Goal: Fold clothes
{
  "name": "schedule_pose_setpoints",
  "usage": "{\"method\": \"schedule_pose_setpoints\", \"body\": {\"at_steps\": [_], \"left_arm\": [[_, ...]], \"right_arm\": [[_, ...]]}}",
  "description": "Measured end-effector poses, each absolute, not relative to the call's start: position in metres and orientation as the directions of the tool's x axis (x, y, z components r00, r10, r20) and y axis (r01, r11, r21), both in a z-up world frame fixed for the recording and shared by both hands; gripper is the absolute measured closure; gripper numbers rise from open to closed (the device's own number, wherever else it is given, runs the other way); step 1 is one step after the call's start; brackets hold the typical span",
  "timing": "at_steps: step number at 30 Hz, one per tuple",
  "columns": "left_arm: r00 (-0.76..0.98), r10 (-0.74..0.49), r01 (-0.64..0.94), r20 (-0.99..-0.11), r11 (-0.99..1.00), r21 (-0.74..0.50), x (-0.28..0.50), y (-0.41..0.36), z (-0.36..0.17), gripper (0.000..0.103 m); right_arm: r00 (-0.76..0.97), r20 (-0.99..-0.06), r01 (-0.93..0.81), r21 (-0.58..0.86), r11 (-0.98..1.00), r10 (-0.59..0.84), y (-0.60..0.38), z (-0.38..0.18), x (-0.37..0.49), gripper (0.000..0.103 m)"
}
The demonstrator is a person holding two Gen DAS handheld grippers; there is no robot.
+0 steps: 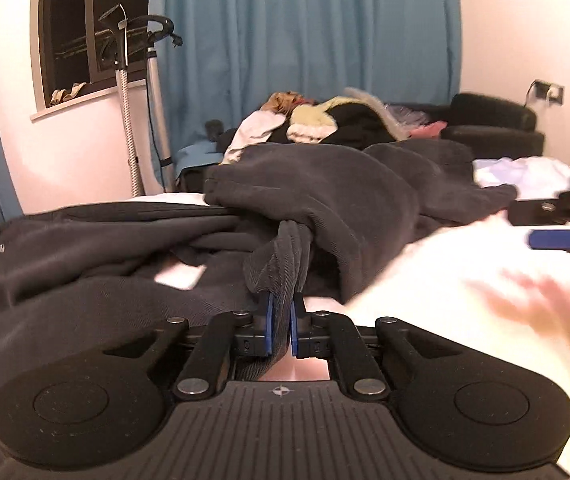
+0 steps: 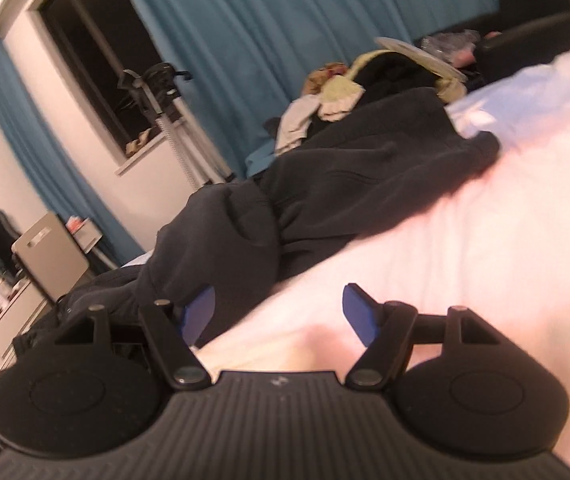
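Sweatshirt (image 1: 325, 200), dark grey, is lying rumpled across the white bed (image 1: 445, 280), and I am pinching its ribbed cuff (image 1: 281, 256) in my left gripper (image 1: 281, 328); the jaws are nearly closed, with only the bunched ribbing between the blue pads. I am holding it there, I judge, because the cuff gives a firm edge for drawing the sleeve out straight before any fold. That gripper is sitting low and level, pointing along the bed toward the body of the garment. My right gripper (image 2: 281, 312) is hovering with its jaws spread wide and nothing between them, tilted steeply, its left pad close by the near edge of the cloth, though I cannot tell if it is touching. I read that as readying for a second grip. Farther off, a pile of other clothes (image 1: 317, 120) is waiting before the blue curtain (image 1: 305, 40).
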State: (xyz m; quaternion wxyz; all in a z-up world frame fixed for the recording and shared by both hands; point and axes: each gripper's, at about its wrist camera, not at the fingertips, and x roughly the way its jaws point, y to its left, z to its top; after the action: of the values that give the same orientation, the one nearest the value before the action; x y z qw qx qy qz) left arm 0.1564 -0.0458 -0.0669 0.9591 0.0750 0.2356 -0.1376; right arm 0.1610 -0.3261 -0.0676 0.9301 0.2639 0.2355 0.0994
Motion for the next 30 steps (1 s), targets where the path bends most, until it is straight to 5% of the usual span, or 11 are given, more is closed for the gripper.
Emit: {"method": "schedule_pose_setpoints", "body": {"at_steps": [10, 16, 26, 28, 29, 30], "left_arm": [[0.866, -0.274, 0.29, -0.418, 0.957, -0.027, 0.149, -0.029, -0.073, 0.093], [0.842, -0.321, 0.321, -0.434, 0.944, -0.076, 0.153, -0.022, -0.088, 0.093], [0.82, -0.383, 0.344, -0.425, 0.924, -0.169, 0.159, -0.007, -0.098, 0.093], [0.816, -0.387, 0.345, -0.43, 0.922, -0.175, 0.161, -0.006, -0.101, 0.093], [0.813, -0.391, 0.344, -0.432, 0.921, -0.185, 0.162, -0.004, -0.101, 0.093], [0.81, -0.396, 0.344, -0.433, 0.918, -0.196, 0.163, -0.003, -0.101, 0.093]], "right_arm": [[0.866, -0.363, -0.173, 0.428, 0.887, 0.345, -0.286, -0.054, 0.153, 0.031], [0.867, -0.368, -0.248, 0.263, 0.932, 0.335, -0.225, -0.02, 0.218, 0.026], [0.729, -0.634, -0.378, -0.059, 0.924, 0.258, -0.084, -0.035, 0.396, 0.025], [0.709, -0.676, -0.41, -0.163, 0.897, 0.201, -0.074, -0.052, 0.402, 0.036], [0.695, -0.693, -0.427, -0.182, 0.886, 0.193, -0.075, -0.058, 0.402, 0.064], [0.696, -0.689, -0.424, -0.163, 0.891, 0.205, -0.083, -0.055, 0.399, 0.079]]}}
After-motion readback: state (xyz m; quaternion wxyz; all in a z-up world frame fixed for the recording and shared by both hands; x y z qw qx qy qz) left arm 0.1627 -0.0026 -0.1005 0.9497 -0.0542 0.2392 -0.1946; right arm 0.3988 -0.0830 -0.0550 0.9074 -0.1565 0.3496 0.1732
